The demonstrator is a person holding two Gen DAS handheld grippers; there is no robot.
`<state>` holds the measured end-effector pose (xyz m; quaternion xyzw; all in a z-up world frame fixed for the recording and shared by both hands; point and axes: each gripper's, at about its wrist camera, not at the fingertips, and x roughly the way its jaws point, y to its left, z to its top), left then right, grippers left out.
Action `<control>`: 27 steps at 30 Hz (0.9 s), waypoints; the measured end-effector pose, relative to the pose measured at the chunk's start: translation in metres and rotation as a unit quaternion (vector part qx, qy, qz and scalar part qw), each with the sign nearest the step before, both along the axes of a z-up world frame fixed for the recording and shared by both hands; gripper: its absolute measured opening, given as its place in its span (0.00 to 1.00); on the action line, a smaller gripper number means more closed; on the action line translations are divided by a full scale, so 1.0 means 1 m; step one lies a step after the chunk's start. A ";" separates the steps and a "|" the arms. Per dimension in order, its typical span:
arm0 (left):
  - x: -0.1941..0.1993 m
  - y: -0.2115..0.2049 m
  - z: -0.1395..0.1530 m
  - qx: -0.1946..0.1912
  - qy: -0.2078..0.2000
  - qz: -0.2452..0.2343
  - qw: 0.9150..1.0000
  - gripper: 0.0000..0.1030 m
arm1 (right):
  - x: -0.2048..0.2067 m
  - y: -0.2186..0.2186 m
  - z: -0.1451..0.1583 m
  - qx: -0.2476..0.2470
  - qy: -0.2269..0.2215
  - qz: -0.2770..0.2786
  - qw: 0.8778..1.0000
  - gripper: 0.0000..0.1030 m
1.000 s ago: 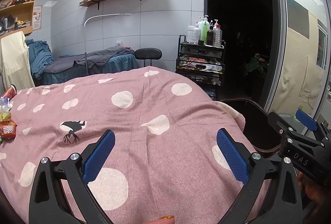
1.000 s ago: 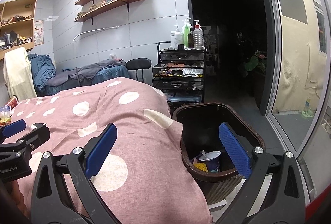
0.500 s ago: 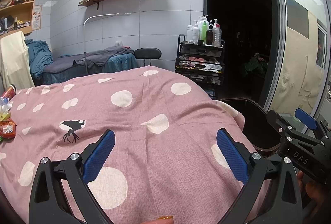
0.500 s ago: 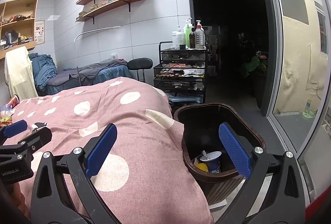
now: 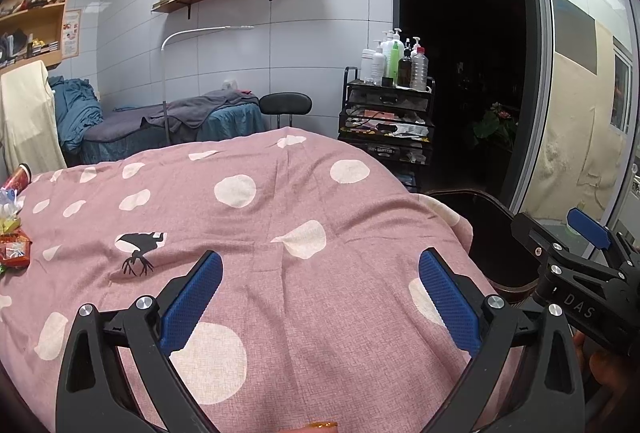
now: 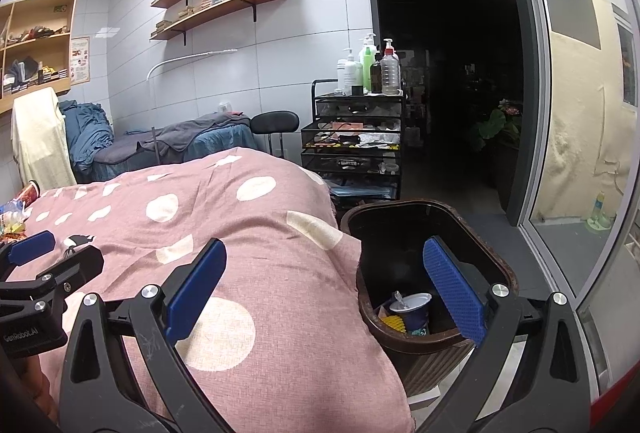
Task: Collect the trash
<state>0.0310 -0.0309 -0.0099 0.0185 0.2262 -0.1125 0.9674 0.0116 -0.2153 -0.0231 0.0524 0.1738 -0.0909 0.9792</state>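
Both the left gripper (image 5: pixel 320 289) and right gripper (image 6: pixel 325 277) are held wide and empty. Wrappers (image 5: pixel 14 247) lie at the bedspread's (image 5: pixel 256 217) left edge. The bin (image 6: pixel 434 339) stands upright beside it, a cup (image 6: pixel 412 307) inside. "DAS" and "GenRobot.AI" are printed on the grippers.

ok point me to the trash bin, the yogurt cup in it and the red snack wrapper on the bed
trash bin (image 6: pixel 505 273), right wrist view, on its right rim
yogurt cup (image 6: pixel 414 300), right wrist view, on its white top edge
red snack wrapper (image 5: pixel 14 248), left wrist view, on its middle
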 end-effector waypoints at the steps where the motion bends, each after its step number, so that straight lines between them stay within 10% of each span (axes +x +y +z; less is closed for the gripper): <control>1: 0.000 0.000 0.000 0.000 0.000 0.000 1.000 0.95 | 0.000 0.000 0.000 0.000 0.000 0.000 1.000 0.95; 27: -0.002 -0.005 -0.001 0.000 -0.002 -0.004 1.000 0.95 | 0.001 -0.001 -0.002 0.001 0.004 0.000 1.000 0.95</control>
